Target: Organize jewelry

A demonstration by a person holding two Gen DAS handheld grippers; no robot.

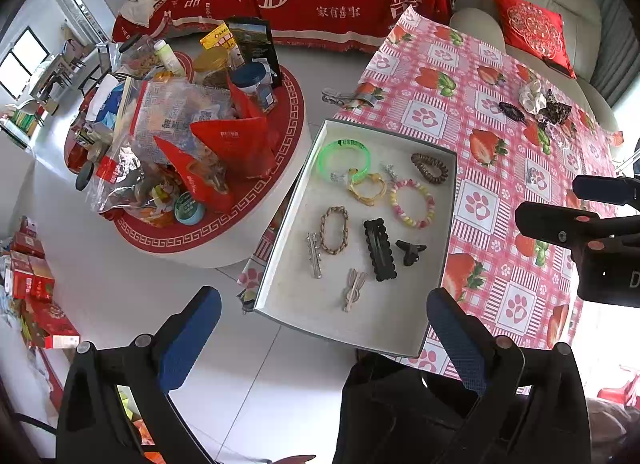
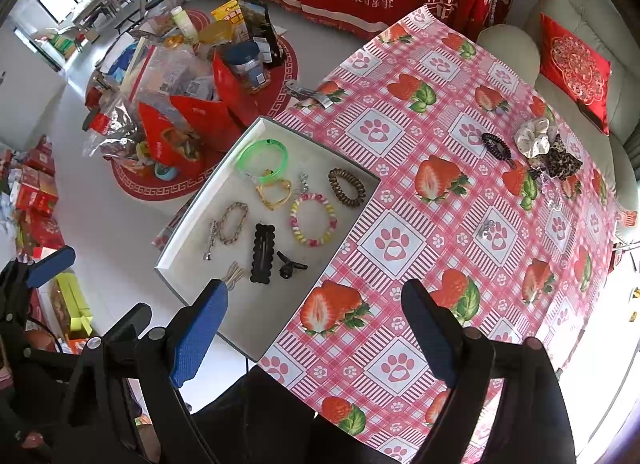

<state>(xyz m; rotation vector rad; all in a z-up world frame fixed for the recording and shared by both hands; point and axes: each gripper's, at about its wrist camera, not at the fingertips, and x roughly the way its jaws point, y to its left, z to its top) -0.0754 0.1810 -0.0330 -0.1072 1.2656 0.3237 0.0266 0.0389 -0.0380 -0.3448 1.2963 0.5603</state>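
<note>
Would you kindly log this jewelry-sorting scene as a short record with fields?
surface: pink strawberry-print tablecloth
container: shallow white tray at the cloth's left edge
in tray: translucent green plastic bangle, pastel beaded bracelet, black scalloped snap clip, brown spiral hair tie
outside tray: cream satin scrunchie, black spiral hair tie
left gripper: open, empty
right gripper: open, empty

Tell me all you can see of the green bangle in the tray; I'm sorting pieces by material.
The green bangle is a wide ring that looks like translucent neon plastic, with small dark marks on the far part of its rim. It lies flat in the far left corner of the shallow white tray, unbroken. At its near edge it meets the yellow heart-shaped ring and a small silvery piece. No gripper touches it.
</note>
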